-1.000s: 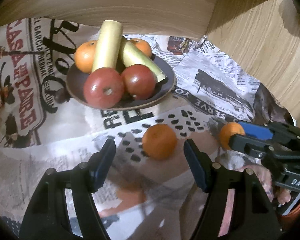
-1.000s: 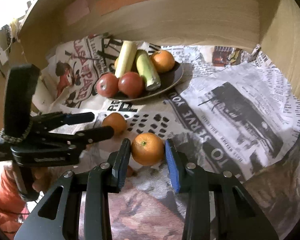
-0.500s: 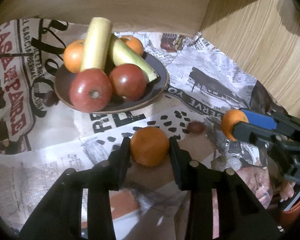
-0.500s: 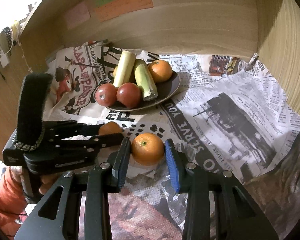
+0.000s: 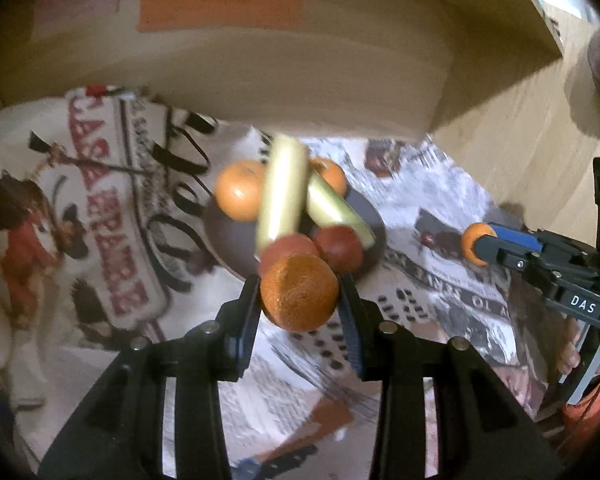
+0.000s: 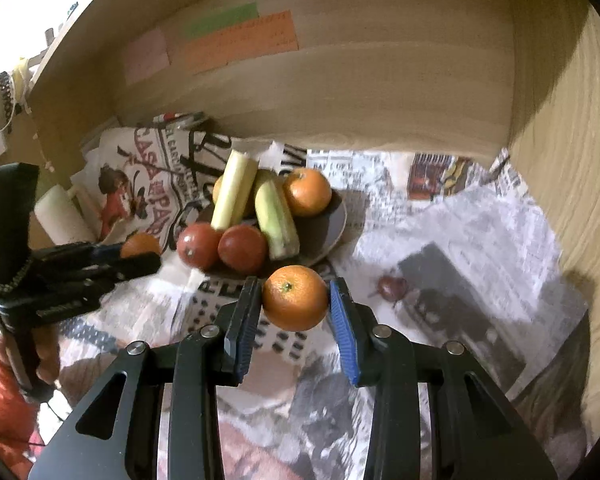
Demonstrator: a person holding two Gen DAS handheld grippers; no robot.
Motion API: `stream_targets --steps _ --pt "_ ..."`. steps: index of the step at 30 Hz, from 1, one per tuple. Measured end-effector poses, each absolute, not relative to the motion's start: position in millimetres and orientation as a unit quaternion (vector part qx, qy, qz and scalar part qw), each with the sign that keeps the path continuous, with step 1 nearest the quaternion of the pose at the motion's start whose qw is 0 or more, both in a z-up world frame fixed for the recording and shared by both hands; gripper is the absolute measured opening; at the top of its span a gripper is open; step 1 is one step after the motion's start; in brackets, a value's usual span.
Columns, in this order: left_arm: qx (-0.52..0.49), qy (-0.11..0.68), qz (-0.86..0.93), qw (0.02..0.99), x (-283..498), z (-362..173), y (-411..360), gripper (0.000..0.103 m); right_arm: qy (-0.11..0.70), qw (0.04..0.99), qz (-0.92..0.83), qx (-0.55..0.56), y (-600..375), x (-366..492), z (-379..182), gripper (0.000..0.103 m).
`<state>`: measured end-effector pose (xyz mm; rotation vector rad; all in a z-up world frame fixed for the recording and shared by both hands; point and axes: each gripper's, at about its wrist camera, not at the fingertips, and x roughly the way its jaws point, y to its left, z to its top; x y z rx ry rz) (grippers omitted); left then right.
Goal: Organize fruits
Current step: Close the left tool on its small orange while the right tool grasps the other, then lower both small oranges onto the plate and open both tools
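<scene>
**Two oranges up, plate already crowded**

I have an orange in each gripper. My left gripper (image 5: 300, 300) is clamped on the left orange (image 5: 299, 293), pads pressing both flanks, its jaws having just closed around the fruit. My right gripper (image 6: 294, 304) grips the right orange (image 6: 295, 297) the same way, stem end facing the camera. Both fruits hang clear of the newspaper (image 6: 480, 240), just short of the dark plate (image 6: 332, 228).

The plate worries me. It already carries two red apples (image 6: 242, 249), two pale green stalks (image 6: 236, 190) leaning across each other, and two more oranges (image 6: 307, 192) at the back. The only bare area I see is the right-hand rim, and it slopes.

Risks as I judge them:
- A round orange set on that sloping rim could roll off onto the paper.
- Coming in low could knock an apple out of the front edge.
- Nudging a stalk could topple the leaning pile.
- Both grippers heading for the same plate together could collide; they sit near one another now.
- The left view is blurred, so my depth reading there is poor.

A small dark fruit (image 6: 389, 287) lies loose on the paper to the right.
</scene>
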<state>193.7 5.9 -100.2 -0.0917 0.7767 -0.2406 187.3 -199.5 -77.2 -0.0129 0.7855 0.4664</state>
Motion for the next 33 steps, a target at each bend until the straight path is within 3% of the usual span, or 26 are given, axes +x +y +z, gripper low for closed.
stream_targets --steps 16,33 --pt "-0.038 0.377 -0.076 0.922 246 -98 33 0.038 0.367 0.903 0.218 -0.039 -182 245 -63 0.033" --pt "-0.041 0.433 -0.098 0.895 298 -136 30 0.038 0.443 0.865 0.228 -0.055 -154 313 -116 0.033"
